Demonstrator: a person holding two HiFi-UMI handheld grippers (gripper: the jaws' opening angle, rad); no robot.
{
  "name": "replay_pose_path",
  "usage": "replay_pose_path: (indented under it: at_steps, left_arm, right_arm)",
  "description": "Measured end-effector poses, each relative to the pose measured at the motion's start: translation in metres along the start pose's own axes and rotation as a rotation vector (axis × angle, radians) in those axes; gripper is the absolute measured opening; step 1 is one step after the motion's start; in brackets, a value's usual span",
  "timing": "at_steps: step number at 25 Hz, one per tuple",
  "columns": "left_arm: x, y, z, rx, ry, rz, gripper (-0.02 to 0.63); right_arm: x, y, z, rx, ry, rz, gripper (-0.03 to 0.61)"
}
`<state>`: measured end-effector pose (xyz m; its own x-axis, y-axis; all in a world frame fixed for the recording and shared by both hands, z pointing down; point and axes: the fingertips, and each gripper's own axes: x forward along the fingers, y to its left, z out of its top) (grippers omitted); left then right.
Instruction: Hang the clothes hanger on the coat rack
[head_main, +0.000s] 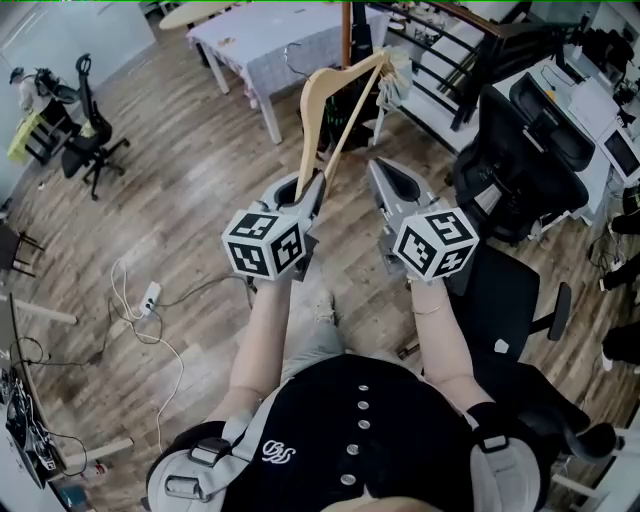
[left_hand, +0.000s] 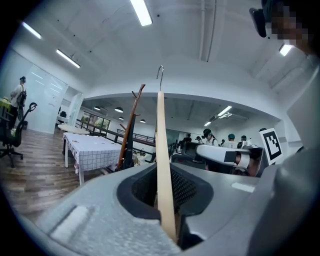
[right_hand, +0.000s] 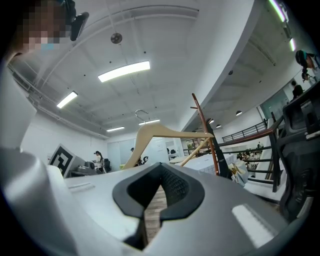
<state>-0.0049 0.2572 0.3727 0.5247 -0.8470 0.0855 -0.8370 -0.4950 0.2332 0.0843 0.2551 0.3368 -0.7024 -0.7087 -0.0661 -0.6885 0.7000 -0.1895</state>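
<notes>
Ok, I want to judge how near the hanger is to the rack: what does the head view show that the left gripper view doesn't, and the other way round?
Head view only: the hanger's full triangular outline, the person's forearms and a power strip on the floor. Left gripper view only: the hanger's metal hook, clear against the ceiling, and the coat rack's forked top, with the hook not yet on it. Both: the left gripper clamped on the wooden hanger, the rack's pole, and the cloth-covered table ahead.
</notes>
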Motion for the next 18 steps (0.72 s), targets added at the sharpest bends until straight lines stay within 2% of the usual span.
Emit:
replay_pose_path:
  at_steps: [5, 11, 18]
  left_arm:
    - [0.027, 0.027, 0.006, -0.006, -0.023, -0.025, 0.034]
    - [0.071, 0.077, 0.024, 0.000, -0.010, -0.050, 0.034]
    - [0.116, 0.130, 0.045, -0.001, -0.014, -0.078, 0.034]
  right_arm:
    - [0.029, -0.020, 0.008, -0.023, -0.054, -0.016, 0.000]
    - [0.094, -0.048, 0.023, -0.021, -0.086, -0.024, 0.000]
    - [0.168, -0.074, 0.032, -0.047, -0.088, -0.033, 0.000]
